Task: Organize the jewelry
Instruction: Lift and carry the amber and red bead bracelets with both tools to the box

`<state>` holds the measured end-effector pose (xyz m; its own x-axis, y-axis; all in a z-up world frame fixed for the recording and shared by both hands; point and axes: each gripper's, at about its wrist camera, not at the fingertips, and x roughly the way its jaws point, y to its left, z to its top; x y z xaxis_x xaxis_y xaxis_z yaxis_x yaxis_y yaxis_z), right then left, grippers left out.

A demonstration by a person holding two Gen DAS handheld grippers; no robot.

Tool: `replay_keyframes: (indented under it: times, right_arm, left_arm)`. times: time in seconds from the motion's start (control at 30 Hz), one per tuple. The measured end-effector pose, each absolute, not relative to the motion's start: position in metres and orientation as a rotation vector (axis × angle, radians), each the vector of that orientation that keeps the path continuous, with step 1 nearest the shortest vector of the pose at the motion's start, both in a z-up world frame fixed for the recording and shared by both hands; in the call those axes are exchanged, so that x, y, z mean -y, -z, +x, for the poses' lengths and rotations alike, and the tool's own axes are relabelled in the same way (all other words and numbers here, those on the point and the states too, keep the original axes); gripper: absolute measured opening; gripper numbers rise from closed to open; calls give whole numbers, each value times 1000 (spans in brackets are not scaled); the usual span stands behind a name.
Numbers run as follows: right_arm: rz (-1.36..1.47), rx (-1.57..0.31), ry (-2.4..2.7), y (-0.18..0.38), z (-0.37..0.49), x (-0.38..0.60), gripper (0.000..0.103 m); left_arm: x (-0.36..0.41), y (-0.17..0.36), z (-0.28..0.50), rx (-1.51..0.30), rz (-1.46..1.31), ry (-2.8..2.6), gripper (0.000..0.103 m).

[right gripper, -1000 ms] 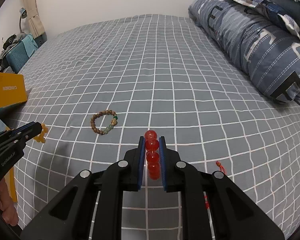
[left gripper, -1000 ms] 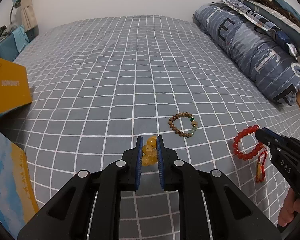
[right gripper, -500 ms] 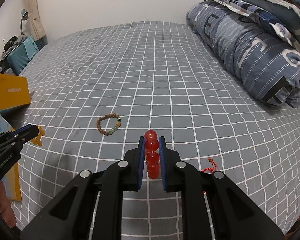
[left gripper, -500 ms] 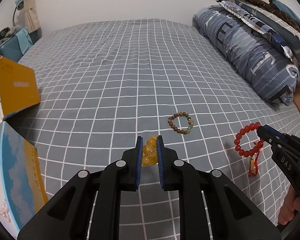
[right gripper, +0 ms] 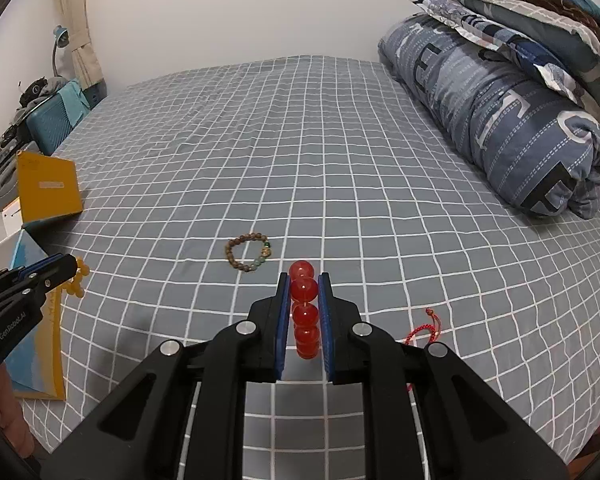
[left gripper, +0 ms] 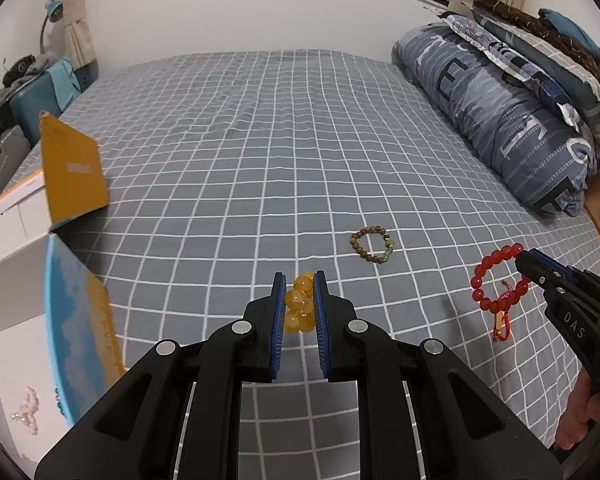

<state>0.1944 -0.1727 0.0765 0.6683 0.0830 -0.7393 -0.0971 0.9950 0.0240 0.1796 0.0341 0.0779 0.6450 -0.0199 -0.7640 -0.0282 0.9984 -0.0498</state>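
Note:
My left gripper (left gripper: 300, 280) is shut on a yellow amber bead bracelet (left gripper: 299, 308) and holds it above the grey checked bed (left gripper: 260, 160). My right gripper (right gripper: 304, 280) is shut on a red bead bracelet (right gripper: 305, 312) with a red cord tassel (right gripper: 424, 326) hanging below. In the left wrist view the red bracelet (left gripper: 496, 284) hangs from the right gripper (left gripper: 526, 256) at the right. A brown wooden bead bracelet (left gripper: 372, 246) lies flat on the bed between both grippers; it also shows in the right wrist view (right gripper: 249, 256).
An open white box with a blue and yellow lid (left gripper: 80, 320) stands at the left edge, with a pink bracelet (left gripper: 26, 410) inside. A second box with a yellow lid (left gripper: 70, 172) stands behind it. A rolled blue duvet (left gripper: 500, 120) lies along the right side.
Both grippers have risen and pulled back with their bracelets, so more of the room and the boxes at left shows. The brown bracelet has not moved.

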Motion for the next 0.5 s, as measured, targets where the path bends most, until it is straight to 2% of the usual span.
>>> replay_keyframes:
  times: [0.5]
  right_arm:
    - [-24,-789,-142,-109,161,119,13]
  left_arm:
    - [-78,-113,130,-820,-75,-68,13]
